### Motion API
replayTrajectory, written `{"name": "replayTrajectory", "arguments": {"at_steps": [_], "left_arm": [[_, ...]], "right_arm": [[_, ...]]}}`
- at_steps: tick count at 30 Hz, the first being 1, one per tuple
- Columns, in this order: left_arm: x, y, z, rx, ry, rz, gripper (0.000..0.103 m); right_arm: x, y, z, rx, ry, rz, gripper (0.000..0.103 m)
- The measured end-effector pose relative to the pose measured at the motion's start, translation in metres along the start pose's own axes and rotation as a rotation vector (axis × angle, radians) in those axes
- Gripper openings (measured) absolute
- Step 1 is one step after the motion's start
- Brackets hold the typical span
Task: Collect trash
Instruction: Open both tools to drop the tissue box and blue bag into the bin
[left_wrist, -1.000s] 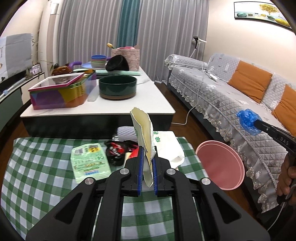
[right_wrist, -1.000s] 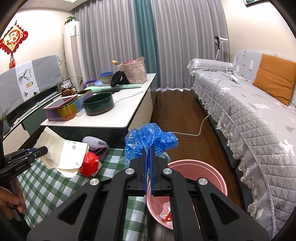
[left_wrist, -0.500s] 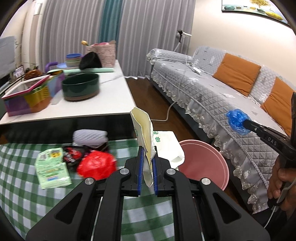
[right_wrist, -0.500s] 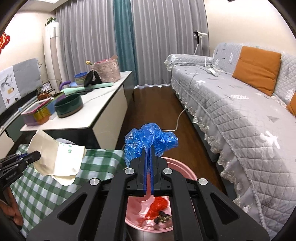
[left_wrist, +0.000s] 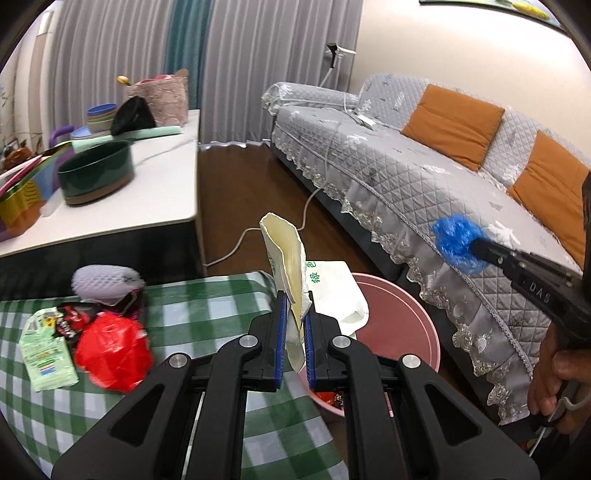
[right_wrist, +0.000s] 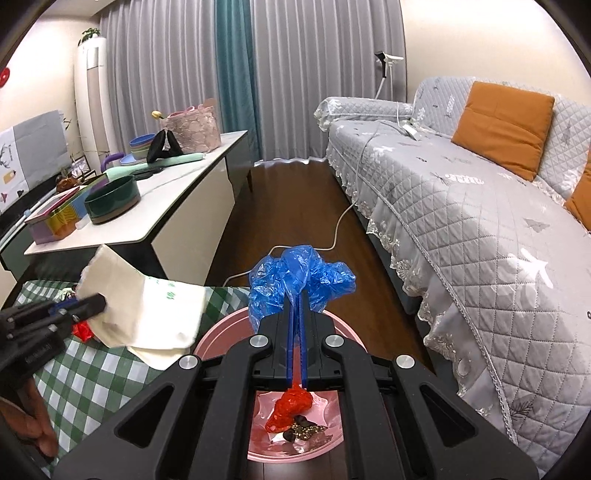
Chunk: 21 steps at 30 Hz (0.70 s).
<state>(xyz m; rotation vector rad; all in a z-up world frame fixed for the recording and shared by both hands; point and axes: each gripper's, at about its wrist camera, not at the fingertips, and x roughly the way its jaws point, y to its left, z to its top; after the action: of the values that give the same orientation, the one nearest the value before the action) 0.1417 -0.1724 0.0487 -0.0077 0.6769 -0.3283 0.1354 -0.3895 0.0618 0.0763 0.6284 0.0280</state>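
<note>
My left gripper (left_wrist: 294, 306) is shut on a cream paper bag (left_wrist: 286, 254) with green print, held at the checked table's right edge beside the pink bin (left_wrist: 399, 317). The bag also shows in the right wrist view (right_wrist: 144, 306). My right gripper (right_wrist: 297, 306) is shut on a crumpled blue plastic bag (right_wrist: 299, 277), held over the pink bin (right_wrist: 221, 332). In the left wrist view the blue bag (left_wrist: 456, 242) hangs right of the bin. The bin holds red trash (right_wrist: 291, 408). A red wrapper (left_wrist: 112, 350), a green packet (left_wrist: 44, 350) and a black-red packet (left_wrist: 72, 319) lie on the table.
The green checked tablecloth (left_wrist: 207, 314) covers the near table. A white counter (left_wrist: 155, 181) with a dark green bowl (left_wrist: 96, 173) stands behind. A grey sofa (left_wrist: 424, 184) with orange cushions is on the right. A white cable (right_wrist: 343, 221) lies on the wood floor.
Both grippers have swung right, towards the pink bin. The paper bag now hangs by the bin's rim and the blue bag sits above the bin. Both grips are unchanged.
</note>
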Motion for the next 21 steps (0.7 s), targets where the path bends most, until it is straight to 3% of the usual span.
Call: {"name": "replayTrajectory", "arguments": {"at_steps": [15,16,17,18,19,21], "left_arm": [[0.033,-0.031,0.008,0.036,0.060,-0.033,0.010],[0.033,-0.032,0.007,0.035,0.067,-0.038,0.012],[0.034,-0.033,0.007,0.034,0.069,-0.040,0.015],[0.033,-0.033,0.006,0.031,0.071,-0.044,0.024],[0.031,-0.034,0.005,0.031,0.067,-0.039,0.039],[0.025,-0.033,0.003,0.031,0.047,-0.024,0.048]], "right_arm": [[0.009,-0.007,0.007,0.032,0.009,0.018,0.007],[0.010,-0.006,0.007,0.031,0.017,0.018,0.009],[0.011,-0.006,0.007,0.030,0.022,0.015,0.019],[0.011,-0.006,0.007,0.030,0.023,0.010,0.026],[0.010,-0.007,0.006,0.033,0.021,0.004,0.042],[0.009,-0.008,0.006,0.040,0.013,-0.001,0.048]]}}
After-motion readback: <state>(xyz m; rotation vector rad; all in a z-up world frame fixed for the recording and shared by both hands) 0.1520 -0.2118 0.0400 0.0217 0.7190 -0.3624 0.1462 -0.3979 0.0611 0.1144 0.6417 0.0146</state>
